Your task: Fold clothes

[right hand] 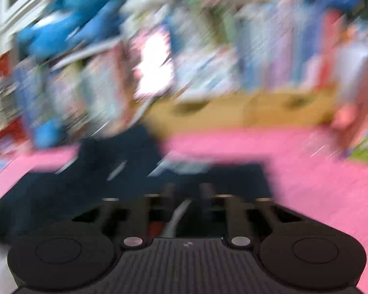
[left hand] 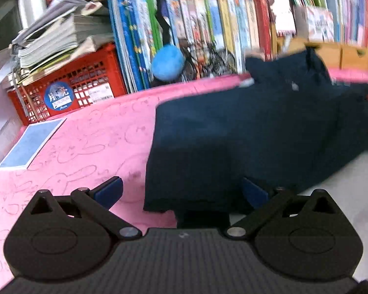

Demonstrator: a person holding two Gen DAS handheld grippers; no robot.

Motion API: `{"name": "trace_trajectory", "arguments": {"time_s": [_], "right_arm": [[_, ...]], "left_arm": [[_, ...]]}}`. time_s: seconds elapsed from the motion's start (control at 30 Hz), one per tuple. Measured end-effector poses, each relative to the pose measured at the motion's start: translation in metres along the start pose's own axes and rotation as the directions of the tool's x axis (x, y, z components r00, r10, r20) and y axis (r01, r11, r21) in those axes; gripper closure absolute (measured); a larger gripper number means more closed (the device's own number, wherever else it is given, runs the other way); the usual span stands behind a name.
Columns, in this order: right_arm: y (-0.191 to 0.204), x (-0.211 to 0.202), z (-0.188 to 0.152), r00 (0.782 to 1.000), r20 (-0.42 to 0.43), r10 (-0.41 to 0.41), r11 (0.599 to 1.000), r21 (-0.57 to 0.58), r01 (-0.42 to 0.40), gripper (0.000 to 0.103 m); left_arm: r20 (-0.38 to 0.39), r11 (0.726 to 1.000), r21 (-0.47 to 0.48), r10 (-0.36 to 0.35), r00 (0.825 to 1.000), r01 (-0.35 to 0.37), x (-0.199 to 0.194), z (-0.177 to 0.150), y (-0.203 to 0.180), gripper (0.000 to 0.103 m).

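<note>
Left tongs spread apart over the navy garment on the pink bench. Right tongs nearly together; view blurred, grip on cloth unclear.

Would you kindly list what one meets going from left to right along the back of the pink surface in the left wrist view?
Red crate → upright blue books → blue plush ball → raised part of the dark navy garment → wooden drawers.

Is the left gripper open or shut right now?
Open: the left gripper has its blue fingers spread wide apart over the dark garment's near edge.
</note>
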State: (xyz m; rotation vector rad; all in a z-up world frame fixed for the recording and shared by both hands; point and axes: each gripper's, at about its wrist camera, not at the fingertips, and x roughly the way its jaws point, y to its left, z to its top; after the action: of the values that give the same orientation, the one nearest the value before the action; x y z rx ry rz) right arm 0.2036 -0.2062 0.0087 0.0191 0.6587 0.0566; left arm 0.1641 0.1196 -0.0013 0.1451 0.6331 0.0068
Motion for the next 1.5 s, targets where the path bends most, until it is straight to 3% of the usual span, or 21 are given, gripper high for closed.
{"name": "trace_trajectory", "arguments": {"time_s": [0.07, 0.2, 0.33, 0.47, 0.57, 0.63, 0.77, 0.87, 0.97, 1.13, 1.2, 1.23, 1.3, 1.37, 1.5], "right_arm": [[0.005, 0.0, -0.003, 1.0, -0.012, 0.028, 1.0, -0.013, -0.028, 0.049], [0.015, 0.001, -0.009, 0.996, -0.039, 0.084, 0.996, -0.039, -0.086, 0.05], [0.02, 0.023, 0.001, 0.996, -0.042, 0.077, 0.993, -0.087, -0.081, 0.052], [0.019, 0.052, 0.018, 0.999, -0.016, 0.036, 0.991, -0.127, -0.037, 0.051], [0.022, 0.054, 0.027, 1.0, 0.018, 0.019, 0.986, -0.163, -0.016, 0.046], [0.032, 0.047, 0.029, 0.997, 0.039, 0.066, 0.984, -0.168, -0.058, 0.044], [0.054, 0.031, 0.031, 0.98, 0.079, 0.184, 0.971, -0.172, -0.168, 0.031], [0.071, 0.019, 0.033, 0.956, 0.109, 0.271, 0.952, -0.178, -0.249, 0.026], [0.098, 0.02, 0.022, 0.965, 0.044, 0.258, 0.926, -0.297, -0.234, 0.024], [0.076, 0.013, 0.016, 0.971, 0.047, 0.234, 0.941, -0.262, -0.214, 0.024], [0.066, 0.009, 0.014, 0.973, 0.052, 0.226, 0.948, -0.241, -0.207, 0.044], [0.061, 0.007, 0.013, 0.974, 0.055, 0.222, 0.951, -0.231, -0.204, 0.046], [0.051, 0.003, 0.011, 0.975, 0.06, 0.214, 0.958, -0.21, -0.197, 0.042], [0.041, 0.0, 0.009, 0.977, 0.064, 0.206, 0.963, -0.188, -0.19, 0.027], [0.021, -0.008, 0.006, 0.979, 0.073, 0.189, 0.973, -0.145, -0.177, 0.027]], "left_arm": [[0.029, 0.998, -0.036, -0.055, 0.998, 0.056, -0.005, 0.013, 0.001, 0.0], [0.052, 0.999, 0.025, -0.048, 0.997, 0.047, 0.008, 0.039, -0.021, 0.0], [0.004, 0.996, 0.078, 0.041, 0.999, -0.041, 0.044, 0.048, -0.037, 0.0], [-0.069, 0.99, -0.011, 0.136, 0.988, -0.137, 0.063, 0.038, -0.021, 0.0], [-0.099, 0.984, -0.076, 0.151, 0.984, -0.159, 0.061, 0.038, -0.001, 0.0], [-0.053, 0.986, -0.107, 0.126, 0.991, -0.131, 0.05, 0.044, 0.005, 0.0], [0.06, 0.993, -0.114, 0.019, 0.998, -0.012, 0.035, 0.063, 0.0, 0.0], [0.0, 0.999, -0.031, 0.029, 1.0, -0.029, 0.053, 0.061, -0.02, 0.0], [-0.045, 0.996, 0.031, 0.082, 0.996, -0.08, 0.065, 0.04, -0.024, 0.0], [-0.07, 0.995, -0.062, 0.068, 0.995, -0.073, 0.061, 0.026, 0.002, 0.0], [-0.065, 0.996, -0.056, 0.064, 0.996, -0.067, 0.058, 0.025, 0.004, 0.0], [-0.061, 0.996, -0.046, 0.068, 0.996, -0.071, 0.056, 0.025, 0.003, 0.0], [-0.053, 0.994, -0.013, 0.105, 0.993, -0.105, 0.052, 0.025, 0.001, 0.0], [-0.053, 0.984, 0.017, 0.178, 0.983, -0.177, 0.043, 0.027, 0.0, 0.0], [-0.009, 0.99, 0.026, 0.141, 0.99, -0.141, 0.02, 0.028, -0.004, 0.0]]}}
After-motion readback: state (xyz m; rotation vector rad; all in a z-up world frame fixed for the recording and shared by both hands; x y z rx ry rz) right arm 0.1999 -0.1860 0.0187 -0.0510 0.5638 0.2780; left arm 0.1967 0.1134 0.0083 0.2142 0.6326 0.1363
